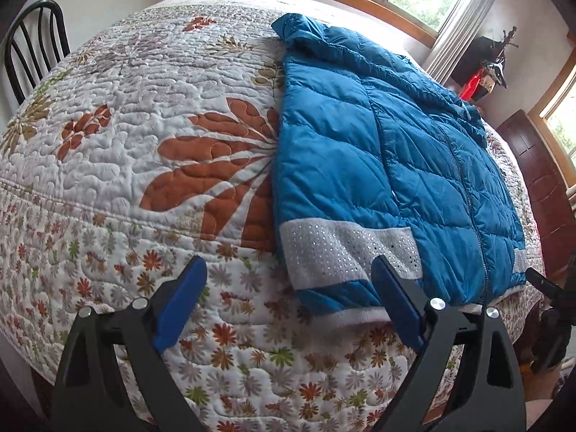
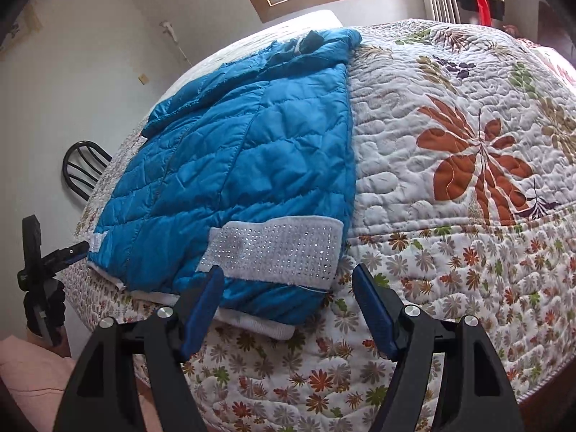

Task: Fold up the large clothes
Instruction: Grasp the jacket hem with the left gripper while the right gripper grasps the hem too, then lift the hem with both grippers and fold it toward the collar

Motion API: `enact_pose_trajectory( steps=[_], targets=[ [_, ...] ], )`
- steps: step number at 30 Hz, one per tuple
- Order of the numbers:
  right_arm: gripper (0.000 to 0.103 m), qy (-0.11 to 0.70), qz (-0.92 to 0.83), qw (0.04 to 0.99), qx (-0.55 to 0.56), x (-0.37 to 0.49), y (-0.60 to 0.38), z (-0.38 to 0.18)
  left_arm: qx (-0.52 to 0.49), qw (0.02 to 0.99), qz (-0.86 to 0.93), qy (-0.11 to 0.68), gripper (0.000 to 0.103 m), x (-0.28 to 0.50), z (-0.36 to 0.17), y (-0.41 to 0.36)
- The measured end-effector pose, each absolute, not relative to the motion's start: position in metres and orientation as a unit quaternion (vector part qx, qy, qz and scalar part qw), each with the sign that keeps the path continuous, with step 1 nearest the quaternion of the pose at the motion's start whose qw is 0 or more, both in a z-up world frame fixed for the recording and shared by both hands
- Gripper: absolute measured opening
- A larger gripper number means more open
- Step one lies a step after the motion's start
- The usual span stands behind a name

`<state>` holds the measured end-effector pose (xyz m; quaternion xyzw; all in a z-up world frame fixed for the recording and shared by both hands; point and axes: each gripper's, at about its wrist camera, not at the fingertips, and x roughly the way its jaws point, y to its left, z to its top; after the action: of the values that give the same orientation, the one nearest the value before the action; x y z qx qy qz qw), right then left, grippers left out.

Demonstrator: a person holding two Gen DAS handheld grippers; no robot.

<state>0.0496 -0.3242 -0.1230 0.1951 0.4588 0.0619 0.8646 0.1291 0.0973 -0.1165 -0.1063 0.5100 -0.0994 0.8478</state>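
A blue quilted jacket [image 1: 360,144] lies flat on the bed, hem toward me, with both sleeves folded over its front. In the left wrist view, my left gripper [image 1: 288,264] stands open over the near left hem corner. Its right finger [image 1: 392,295] overlaps the white studded cuff [image 1: 342,248]. Over the jacket's [image 2: 234,151] right hem corner my right gripper [image 2: 288,271] is open, with the other studded cuff [image 2: 277,248] between its spread fingers. No pad presses on cloth. Each view shows the other gripper at its edge, the right gripper [image 1: 540,280] and the left gripper [image 2: 64,252].
A floral quilt [image 1: 144,144] covers the bed and hangs over its near edge. A black chair [image 1: 32,43] stands at the bed's left side. A dark wooden door [image 1: 532,165] and a coat stand [image 1: 493,64] are at the right, with windows behind.
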Motion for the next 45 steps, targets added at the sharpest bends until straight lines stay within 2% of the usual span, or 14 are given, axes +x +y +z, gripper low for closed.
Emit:
enact_pose_trajectory(
  steps=[6,11,13,15,17,19,20,22,24,31,45],
  targets=[
    [0.074,0.453,0.072,0.867,0.194,0.055,-0.323,-0.13,-0.121,0.844,-0.113,0.51,0.092,0.13,-0.123,0.088],
    [0.059,0.447,0.084,0.87,0.19,0.057,-0.318,-0.132,-0.138,0.836,-0.136,0.514,0.088,0.127,-0.124,0.081],
    [0.052,0.446,0.091,0.868,0.199,0.059,-0.318,-0.134,-0.145,0.831,-0.147,0.516,0.073,0.126,-0.123,0.078],
    [0.048,0.444,0.094,0.869,0.197,0.06,-0.316,-0.133,-0.154,0.825,-0.162,0.52,0.064,0.127,-0.123,0.075],
    [0.035,0.44,0.097,0.871,0.197,0.059,-0.315,-0.132,-0.153,0.826,-0.159,0.518,0.057,0.127,-0.123,0.073],
    [0.024,0.435,0.102,0.87,0.209,0.058,-0.319,-0.132,-0.158,0.827,-0.153,0.518,0.039,0.126,-0.124,0.075],
    [0.019,0.432,0.104,0.869,0.217,0.058,-0.322,-0.131,-0.166,0.826,-0.152,0.516,0.035,0.126,-0.124,0.077],
    [0.015,0.425,0.112,0.87,0.225,0.055,-0.324,-0.129,-0.184,0.825,-0.156,0.511,0.025,0.125,-0.122,0.083],
    [0.013,0.416,0.116,0.873,0.226,0.053,-0.324,-0.126,-0.194,0.826,-0.163,0.504,0.02,0.123,-0.119,0.087],
    [0.012,0.42,0.115,0.87,0.23,0.054,-0.325,-0.132,-0.192,0.828,-0.179,0.496,0.015,0.123,-0.121,0.089],
    [0.012,0.399,0.12,0.874,0.249,0.05,-0.327,-0.144,-0.175,0.843,-0.175,0.478,0.013,0.119,-0.13,0.081]
  ],
)
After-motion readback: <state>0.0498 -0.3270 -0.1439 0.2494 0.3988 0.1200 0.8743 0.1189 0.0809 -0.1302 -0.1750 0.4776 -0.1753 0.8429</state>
